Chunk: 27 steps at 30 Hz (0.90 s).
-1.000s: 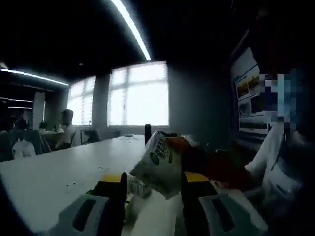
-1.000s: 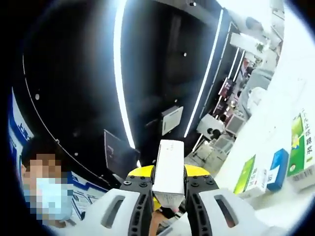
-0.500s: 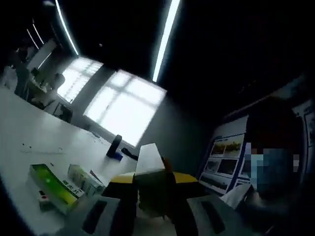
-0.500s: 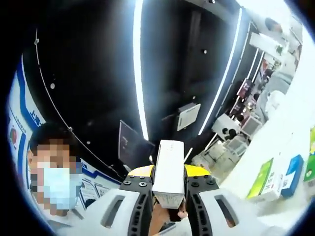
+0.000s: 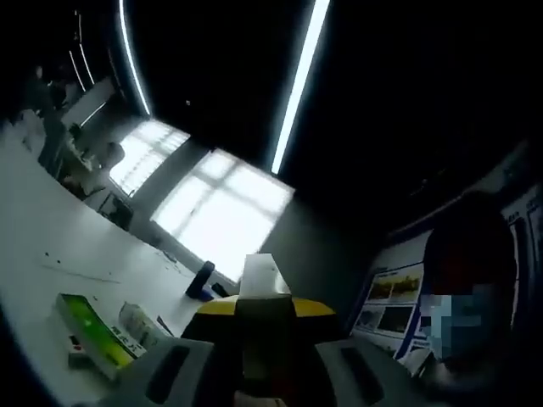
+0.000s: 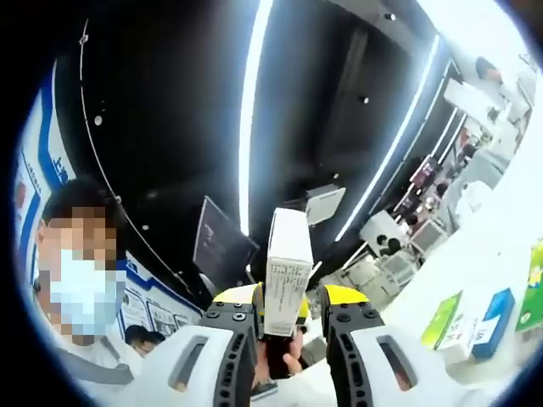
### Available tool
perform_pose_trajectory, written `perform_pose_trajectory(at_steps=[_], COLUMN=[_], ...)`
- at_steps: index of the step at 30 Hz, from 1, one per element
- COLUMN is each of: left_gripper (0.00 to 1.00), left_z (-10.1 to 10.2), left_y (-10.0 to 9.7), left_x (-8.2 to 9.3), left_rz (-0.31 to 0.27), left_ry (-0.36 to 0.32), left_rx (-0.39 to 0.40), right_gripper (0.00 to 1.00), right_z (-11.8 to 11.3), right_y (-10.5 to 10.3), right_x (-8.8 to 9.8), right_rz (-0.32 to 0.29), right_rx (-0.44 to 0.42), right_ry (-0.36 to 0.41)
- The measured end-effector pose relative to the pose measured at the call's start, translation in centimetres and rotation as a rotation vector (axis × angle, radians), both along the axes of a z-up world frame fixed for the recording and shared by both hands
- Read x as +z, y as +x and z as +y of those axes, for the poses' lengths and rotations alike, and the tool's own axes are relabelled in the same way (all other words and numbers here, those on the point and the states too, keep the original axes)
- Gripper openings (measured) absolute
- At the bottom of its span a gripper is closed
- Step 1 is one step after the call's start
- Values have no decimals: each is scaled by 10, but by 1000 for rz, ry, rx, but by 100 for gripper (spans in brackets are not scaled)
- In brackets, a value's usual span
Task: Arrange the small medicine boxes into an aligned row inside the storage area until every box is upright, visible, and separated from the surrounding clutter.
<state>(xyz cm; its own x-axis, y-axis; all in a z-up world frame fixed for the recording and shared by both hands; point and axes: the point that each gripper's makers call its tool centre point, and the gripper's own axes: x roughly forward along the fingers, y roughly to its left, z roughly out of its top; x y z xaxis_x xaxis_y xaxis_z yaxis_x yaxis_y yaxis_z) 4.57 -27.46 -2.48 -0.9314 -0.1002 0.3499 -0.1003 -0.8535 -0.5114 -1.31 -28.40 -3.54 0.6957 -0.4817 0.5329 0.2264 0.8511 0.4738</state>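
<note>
your left gripper (image 5: 259,339) holds a pale medicine box (image 5: 261,280) upright between its jaws, the box top rising just above the yellow pads. off to the left of those jaws, on the white surface (image 5: 51,246), a green box (image 5: 89,326) lies flat with a smaller pale box (image 5: 140,320) just beside it. a dark bottle (image 5: 201,279) stands further out, near the bright window (image 5: 221,222).

your right gripper (image 6: 287,326) has a white box (image 6: 288,271) standing between its jaws (whether the pads actually press it, you cannot tell), and fingers (image 6: 288,365) show beneath it. right of these jaws, a green carton (image 6: 443,320) and a blue carton (image 6: 492,324) stand upright on the pale surface.
</note>
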Motion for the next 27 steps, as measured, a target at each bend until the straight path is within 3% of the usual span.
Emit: perform_pose_trajectory(at_steps=[4,5,6,8,12,17,22,27], left_gripper=[19,19,20,20,20,20,21,27], left_z=[2,7,8,8,15,35,37,24], left_y=[-7,-10,-11,-12,-20,-32,-32,-21], left_x=[-3,-4,-4,-7,-26,-45,-43,-38], left_rz=[-3,-6,-8,-22,-117,-233,-236,-225], left_ry=[-3,-14,-16,-25,-3,-41,-117,-143], left_rx=[2,-16,-17,-18,-83,-163,-156,-112], right_gripper=[23,20,19,19,19,18,18,18], right_z=[10,9,10,8,6,5,4,3], right_y=[16,15,12,9,1,-9,-11,-9], right_x=[-2,-3,-1,-3,1,6,7,3], right_rz=[26,30,-6,3,-16,-75,-99,-49], right_rx=[58,67,93,104,82,104,126,119], right_ry=[-13,-1,24,41,43,62,77,74])
